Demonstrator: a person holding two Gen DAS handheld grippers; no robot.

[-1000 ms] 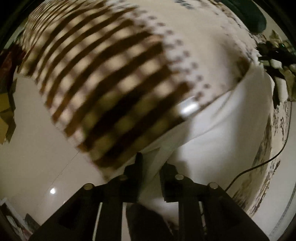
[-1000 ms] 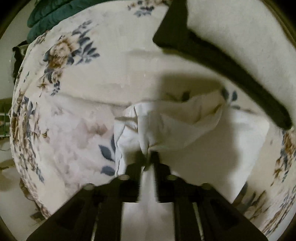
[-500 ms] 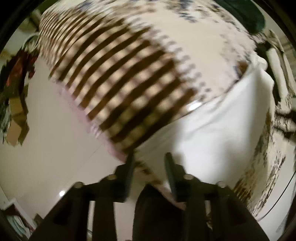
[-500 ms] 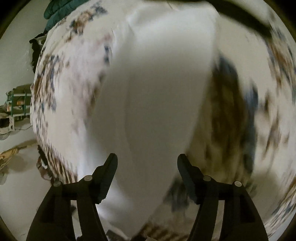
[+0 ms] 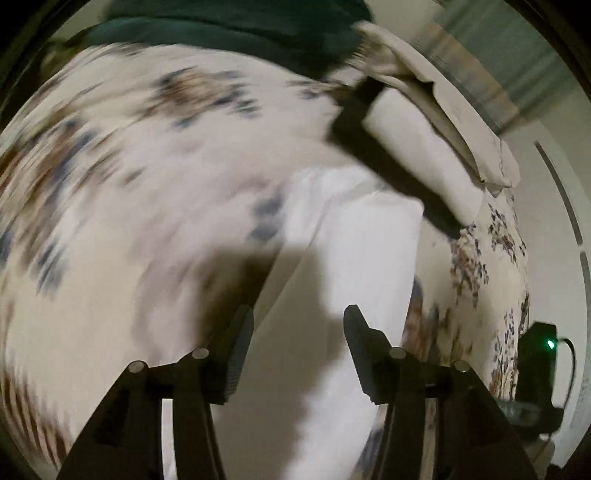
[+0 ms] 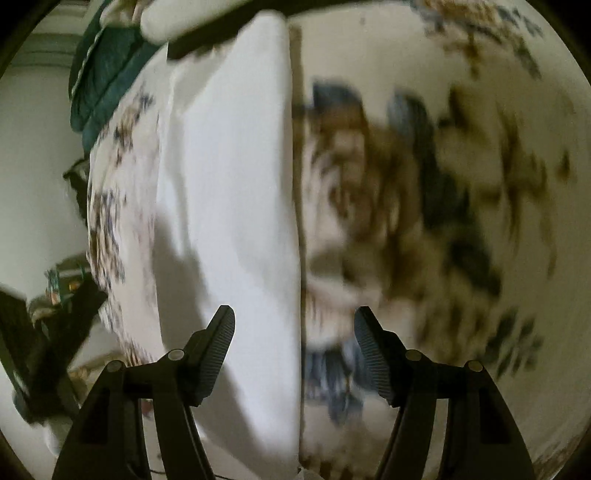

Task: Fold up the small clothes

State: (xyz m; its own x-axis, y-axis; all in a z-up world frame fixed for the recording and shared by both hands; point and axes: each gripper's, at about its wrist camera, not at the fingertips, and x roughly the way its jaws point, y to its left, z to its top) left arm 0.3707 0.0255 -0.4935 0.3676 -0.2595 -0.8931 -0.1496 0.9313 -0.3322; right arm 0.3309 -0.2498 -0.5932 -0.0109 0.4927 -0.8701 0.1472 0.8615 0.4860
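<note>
A white garment (image 5: 354, 266) lies flat on the floral bedsheet (image 5: 147, 177); in the right wrist view it (image 6: 236, 192) is a long folded strip with a straight right edge. My left gripper (image 5: 298, 321) is open and empty just above the garment. My right gripper (image 6: 294, 321) is open and empty, straddling the garment's right edge. Both views are motion-blurred.
A dark green blanket (image 5: 229, 26) lies at the far end of the bed, also in the right wrist view (image 6: 107, 81). A white pillow with a black strip (image 5: 413, 147) lies at the right. A black device with a green light (image 5: 539, 354) stands beside the bed.
Both grippers let go of the white garment and opened. The left view swung from the striped cloth and floor up onto the bed. The garment now lies flat.
</note>
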